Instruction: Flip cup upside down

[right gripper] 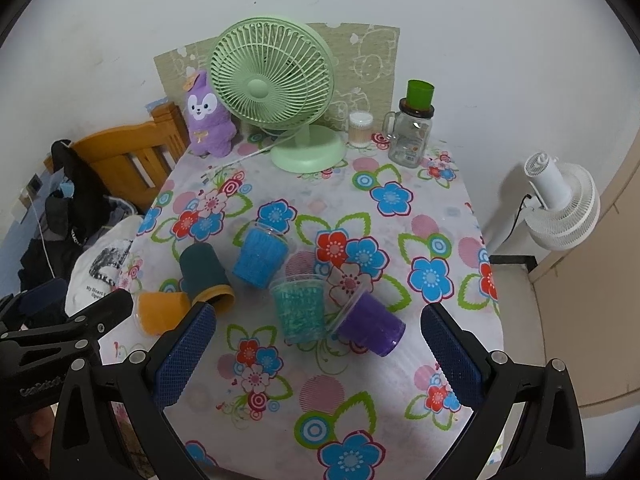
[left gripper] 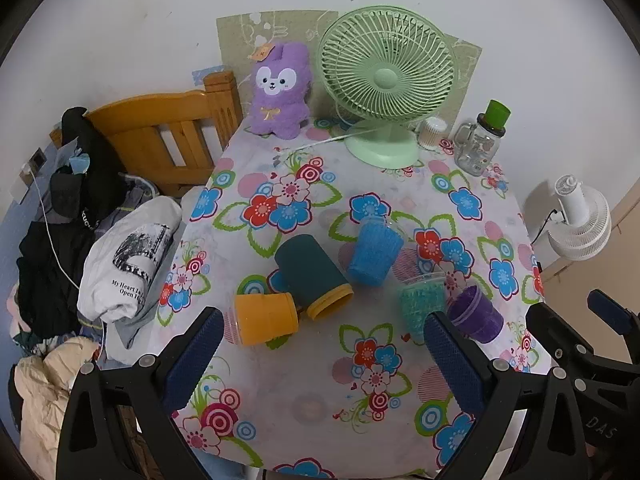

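Dim, soft shadows, fisheye warp, sharp.

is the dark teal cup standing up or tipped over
Tipped over. The dark teal cup lies on its side on the flowered tablecloth, its yellow-rimmed mouth facing the camera, touching the yellow cup.

- White bag (left gripper: 128,256), on the bed left of the desk: "My Heart Is..." over "Open H...", rest cut off by a fold.
- Right gripper (left gripper: 600,432) body, near right in left-wrist view: "DAS".
- Left gripper (right gripper: 44,390) body, near left in right-wrist view: approx. "GenRobot", blurred.
- Glass jar (right gripper: 408,136) label, far right on desk: print too small to read.
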A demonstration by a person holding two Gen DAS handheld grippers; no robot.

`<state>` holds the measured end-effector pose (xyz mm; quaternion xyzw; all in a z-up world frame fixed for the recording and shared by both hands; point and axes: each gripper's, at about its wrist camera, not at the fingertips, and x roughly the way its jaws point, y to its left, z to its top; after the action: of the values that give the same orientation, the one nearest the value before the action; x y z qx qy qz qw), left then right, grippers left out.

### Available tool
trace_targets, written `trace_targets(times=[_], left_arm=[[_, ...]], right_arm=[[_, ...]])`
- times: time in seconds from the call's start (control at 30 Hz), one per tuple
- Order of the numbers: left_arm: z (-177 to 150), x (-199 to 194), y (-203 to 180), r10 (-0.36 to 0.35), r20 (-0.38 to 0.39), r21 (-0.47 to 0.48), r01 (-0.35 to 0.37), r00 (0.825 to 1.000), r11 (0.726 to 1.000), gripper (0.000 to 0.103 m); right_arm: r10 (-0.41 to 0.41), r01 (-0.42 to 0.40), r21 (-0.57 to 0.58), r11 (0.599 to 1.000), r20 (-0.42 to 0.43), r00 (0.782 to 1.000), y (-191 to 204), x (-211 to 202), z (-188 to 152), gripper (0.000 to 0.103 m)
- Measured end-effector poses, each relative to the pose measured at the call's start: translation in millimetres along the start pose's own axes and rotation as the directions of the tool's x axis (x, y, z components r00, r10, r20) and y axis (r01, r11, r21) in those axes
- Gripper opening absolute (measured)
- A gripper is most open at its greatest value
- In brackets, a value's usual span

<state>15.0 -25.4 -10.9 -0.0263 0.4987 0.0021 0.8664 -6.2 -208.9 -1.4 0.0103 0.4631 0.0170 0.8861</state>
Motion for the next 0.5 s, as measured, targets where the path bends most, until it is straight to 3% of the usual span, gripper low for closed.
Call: trace_targets(times=[0.5], left_arm=[[5,8,-27,0.054,-0.003,-0.054,-0.054,0.999,0.997,0.101]], right_arm=[[0.067,-0.069,-0.051,0.996,-0.028,0.997,-25,18,16,0.103]])
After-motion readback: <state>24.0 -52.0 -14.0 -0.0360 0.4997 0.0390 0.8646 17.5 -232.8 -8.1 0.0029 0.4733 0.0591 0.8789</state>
